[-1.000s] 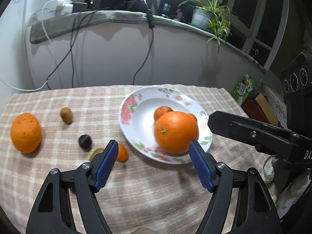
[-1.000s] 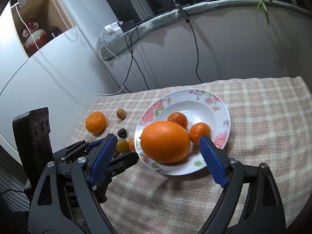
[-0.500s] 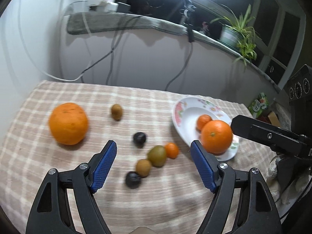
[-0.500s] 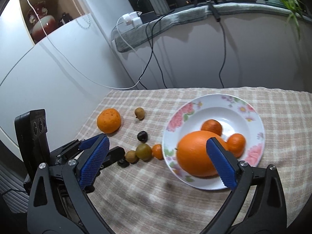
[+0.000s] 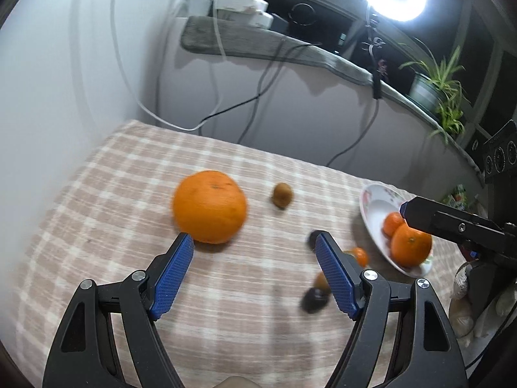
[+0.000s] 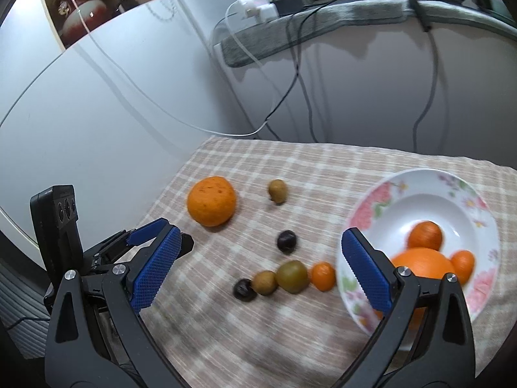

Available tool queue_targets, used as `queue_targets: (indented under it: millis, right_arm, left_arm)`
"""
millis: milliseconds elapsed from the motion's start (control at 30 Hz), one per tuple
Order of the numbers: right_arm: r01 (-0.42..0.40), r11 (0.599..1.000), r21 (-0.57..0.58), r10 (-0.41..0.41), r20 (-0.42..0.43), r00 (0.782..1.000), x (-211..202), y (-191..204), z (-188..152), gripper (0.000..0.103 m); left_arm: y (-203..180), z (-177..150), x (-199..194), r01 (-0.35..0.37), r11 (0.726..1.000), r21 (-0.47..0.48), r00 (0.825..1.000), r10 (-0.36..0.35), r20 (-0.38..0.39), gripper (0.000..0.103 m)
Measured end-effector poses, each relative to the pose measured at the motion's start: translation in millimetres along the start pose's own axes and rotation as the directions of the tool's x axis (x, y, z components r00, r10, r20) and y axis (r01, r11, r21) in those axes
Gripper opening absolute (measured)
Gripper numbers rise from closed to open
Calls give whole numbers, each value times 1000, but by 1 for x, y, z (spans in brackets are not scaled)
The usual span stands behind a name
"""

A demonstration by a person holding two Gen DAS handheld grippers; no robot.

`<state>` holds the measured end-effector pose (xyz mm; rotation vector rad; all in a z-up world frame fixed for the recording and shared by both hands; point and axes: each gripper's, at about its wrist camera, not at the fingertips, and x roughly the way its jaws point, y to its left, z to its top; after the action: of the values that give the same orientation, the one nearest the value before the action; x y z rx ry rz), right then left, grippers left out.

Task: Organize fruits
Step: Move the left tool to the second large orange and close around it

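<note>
My left claw (image 5: 253, 249) is spread wide with nothing in it, hovering low over the checked cloth (image 5: 106, 200) on the worktop and tilted down toward it. The big orange (image 5: 209, 206) sits on the cloth just past my left blue pad (image 5: 173, 271), a bit left of the gap between the pads and not touching either one. Beyond it there's a small brown fruit (image 5: 282, 195) on its own.

My right claw (image 6: 258, 268) is also wide apart and holding nothing, angled down at the worktop. Between its pads, further out, I see a little row lying on the cloth: a dark fruit (image 6: 244, 289), a brown one (image 6: 265, 282), a greenish one (image 6: 292, 275) and a small orange one (image 6: 323, 275), pretty much touching each other. Another dark fruit (image 6: 286, 241) sits just behind that row, apart from it.

The flowered plate (image 6: 381, 200) is off to the right, partly behind my right pad (image 6: 366, 274). It holds a large orange (image 6: 420, 263) with two smaller ones (image 6: 425, 235) tucked right against it. From the right wrist camera the left claw shows up at the lower left, just near the big orange. Everything's a bit motion-blurred, so I can't tell exactly what the small fruits are.
</note>
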<state>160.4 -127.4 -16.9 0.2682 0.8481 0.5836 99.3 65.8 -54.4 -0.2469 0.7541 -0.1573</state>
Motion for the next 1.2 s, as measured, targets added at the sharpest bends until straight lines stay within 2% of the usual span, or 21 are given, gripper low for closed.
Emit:
queue_targets:
  millis: [467, 933, 1200]
  right_arm:
    - [-69, 997, -44, 64, -105, 992, 72, 36, 24, 101]
    - [-131, 991, -37, 122, -198, 973, 135, 53, 33, 101]
    - [-142, 990, -1, 138, -234, 962, 158, 50, 35, 95]
  left_arm:
    - [40, 10, 21, 0, 998, -58, 1000, -2, -24, 78]
    - [56, 14, 45, 55, 993, -106, 996, -62, -71, 78]
    - [60, 18, 57, 78, 988, -136, 991, -92, -93, 78]
